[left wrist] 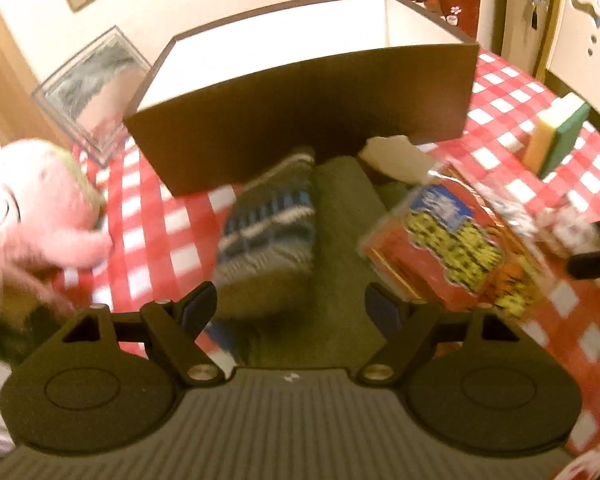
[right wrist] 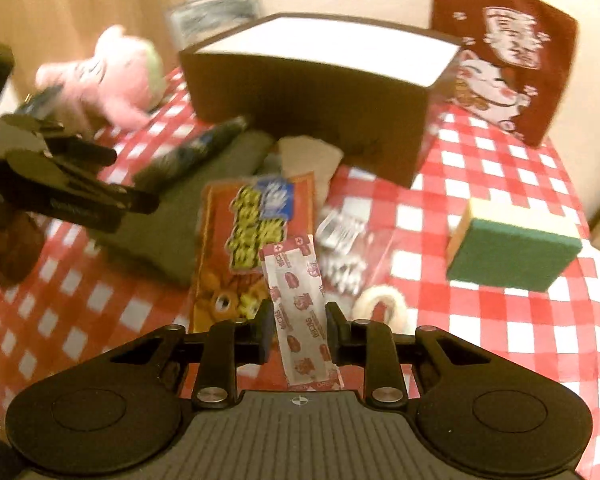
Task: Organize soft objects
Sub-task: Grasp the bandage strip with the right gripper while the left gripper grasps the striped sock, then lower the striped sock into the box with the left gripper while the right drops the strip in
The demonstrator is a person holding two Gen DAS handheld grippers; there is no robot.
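Right gripper (right wrist: 298, 326) jaws stand slightly parted around a red-printed bandage strip (right wrist: 300, 300); whether they press it, I cannot tell. Left gripper (left wrist: 290, 304) jaws gape wide above a striped sock (left wrist: 270, 224). At twelve o'clock, the dark box (right wrist: 312, 92) shows only white inner walls.

Desk (right wrist: 500, 160) covering: glossy, smooth red-and-white checked oilcloth. Box (right wrist: 320, 92) toward the desk's far edge: matt dark card outside, plain white inside. Plush toy (right wrist: 116, 76) near the far left corner: pink, fuzzy pile. Sponge (right wrist: 512, 252): coarse green scouring face on yellow foam. Snack packet (right wrist: 236, 240): shiny printed foil. Plaster strip (right wrist: 304, 312): smooth printed paper wrapper. Sock (left wrist: 268, 224): striped knit. Cloth (left wrist: 340, 220) beneath it: matt olive fabric.
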